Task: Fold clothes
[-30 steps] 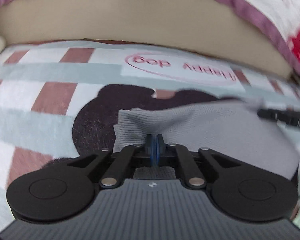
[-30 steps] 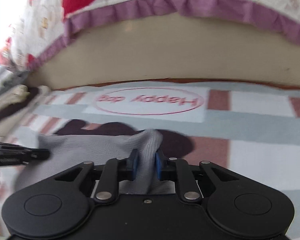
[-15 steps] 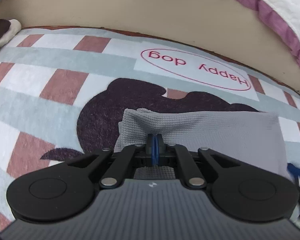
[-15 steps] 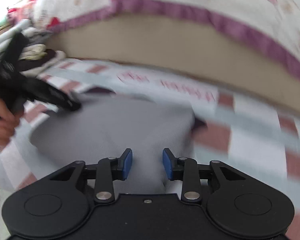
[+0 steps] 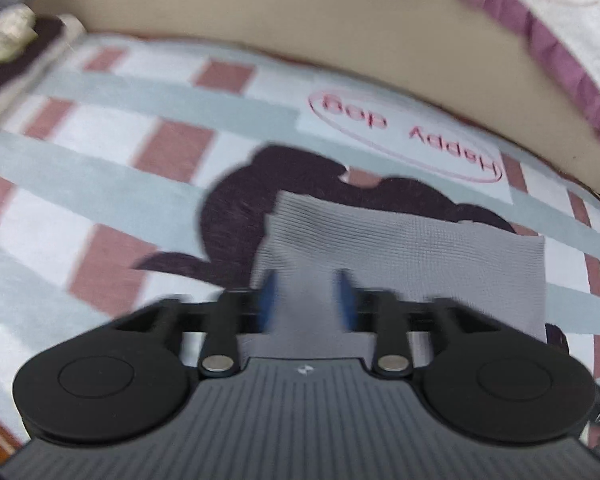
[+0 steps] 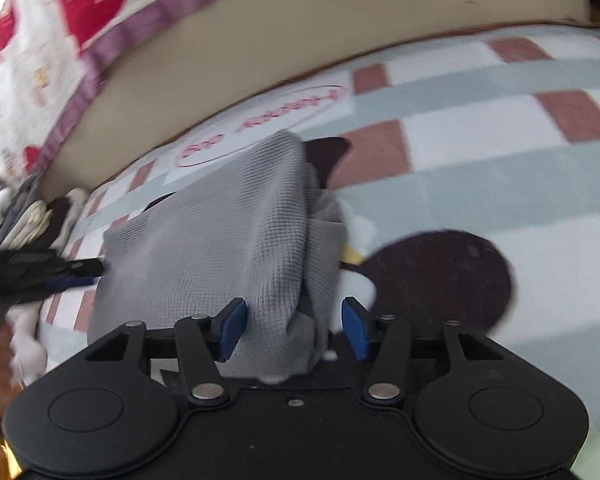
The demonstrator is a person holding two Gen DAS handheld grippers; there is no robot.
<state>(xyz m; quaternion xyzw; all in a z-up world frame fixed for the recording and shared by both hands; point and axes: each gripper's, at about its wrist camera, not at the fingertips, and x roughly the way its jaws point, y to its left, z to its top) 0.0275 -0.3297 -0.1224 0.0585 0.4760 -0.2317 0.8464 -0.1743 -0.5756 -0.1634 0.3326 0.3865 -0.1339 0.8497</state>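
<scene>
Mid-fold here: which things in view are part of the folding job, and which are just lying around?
Part of the job:
- grey knit garment, lying on the rug
- left gripper, open over it
- right gripper, open over it

Just lying about:
- checked rug underneath
- pile of clothes at the edge
- quilt with purple trim behind

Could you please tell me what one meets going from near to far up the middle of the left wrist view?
Left gripper → grey knit garment → dark dog silhouette on the rug → "Happy dog" oval → beige mattress side → purple-trimmed quilt.
</scene>
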